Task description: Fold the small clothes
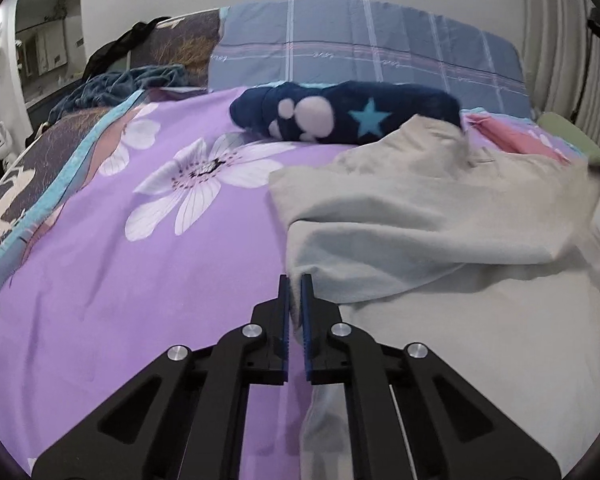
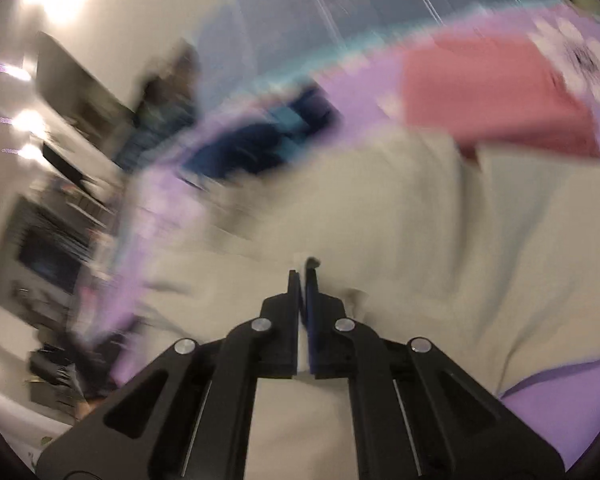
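Observation:
A pale beige garment (image 1: 440, 220) lies on the purple flowered bedsheet (image 1: 140, 260), its upper layer folded over and lifted in a ridge. My left gripper (image 1: 296, 284) is shut on the garment's near left edge. My right gripper (image 2: 303, 270) is shut on beige cloth (image 2: 420, 220) too; that view is heavily motion-blurred. A folded navy garment (image 1: 348, 116) with a paw print and a blue star lies behind the beige one, and shows blurred in the right wrist view (image 2: 260, 144).
A folded pink garment (image 2: 488, 92) lies on the sheet beyond the beige one, partly visible in the left wrist view (image 1: 512, 132). A grey-blue plaid pillow (image 1: 360, 48) stands at the bed's head. A rumpled blue blanket (image 1: 120, 84) lies at far left, a green item (image 1: 572, 136) at far right.

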Motion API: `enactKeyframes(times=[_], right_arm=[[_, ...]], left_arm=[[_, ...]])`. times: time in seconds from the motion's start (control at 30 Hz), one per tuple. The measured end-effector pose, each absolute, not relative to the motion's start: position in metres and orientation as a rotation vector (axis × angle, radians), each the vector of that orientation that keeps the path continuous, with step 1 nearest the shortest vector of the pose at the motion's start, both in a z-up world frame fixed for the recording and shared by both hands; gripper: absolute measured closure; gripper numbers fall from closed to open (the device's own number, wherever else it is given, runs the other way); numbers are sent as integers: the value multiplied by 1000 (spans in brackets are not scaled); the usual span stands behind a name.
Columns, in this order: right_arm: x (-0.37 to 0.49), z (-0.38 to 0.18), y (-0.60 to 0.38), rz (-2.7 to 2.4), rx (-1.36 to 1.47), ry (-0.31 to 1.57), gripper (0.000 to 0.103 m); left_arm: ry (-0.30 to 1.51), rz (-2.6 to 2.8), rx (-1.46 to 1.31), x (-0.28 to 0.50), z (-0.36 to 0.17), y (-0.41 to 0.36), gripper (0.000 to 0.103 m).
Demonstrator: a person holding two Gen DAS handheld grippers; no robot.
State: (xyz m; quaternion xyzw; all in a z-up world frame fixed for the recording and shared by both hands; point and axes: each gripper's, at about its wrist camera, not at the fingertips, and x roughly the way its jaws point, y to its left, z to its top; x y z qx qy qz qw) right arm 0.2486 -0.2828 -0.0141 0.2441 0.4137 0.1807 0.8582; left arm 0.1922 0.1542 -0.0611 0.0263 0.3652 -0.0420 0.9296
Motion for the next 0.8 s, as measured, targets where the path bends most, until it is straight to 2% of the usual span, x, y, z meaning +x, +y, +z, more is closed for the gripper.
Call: enactKeyframes(times=[0.13,0.2,0.3,0.37,0.43,0.5,0.6,0.67,0.73,0.8], right_arm=[[258,13,-300,332,590,789,99],[292,-11,-307,204,581,883,94],[328,-67,-314,70,557,1050,93],[326,-83,-322,75,606,1050,91],[312,-83,-327,125,660,998,75],[298,-74,-325,151,628,977,66],[273,-56,-312,216,486,938,63],[257,-48,-303,266,375,927,56],[247,-49,-280,295,205,927,34],[246,-55,-254,285,31,930,34]], left_arm=[[785,-85,61,198,-69,153,98],[840,-58,71,206,-82,153,98],[828,-51,74,204,-81,154,98],[831,-42,91,204,-82,152,98],[836,-37,106,204,-83,150,98],[835,-34,111,204,-83,149,98],[836,-34,108,203,-84,149,98],[836,-32,110,203,-84,149,97],[836,-30,115,203,-84,149,97],[834,-26,116,203,-83,149,96]])
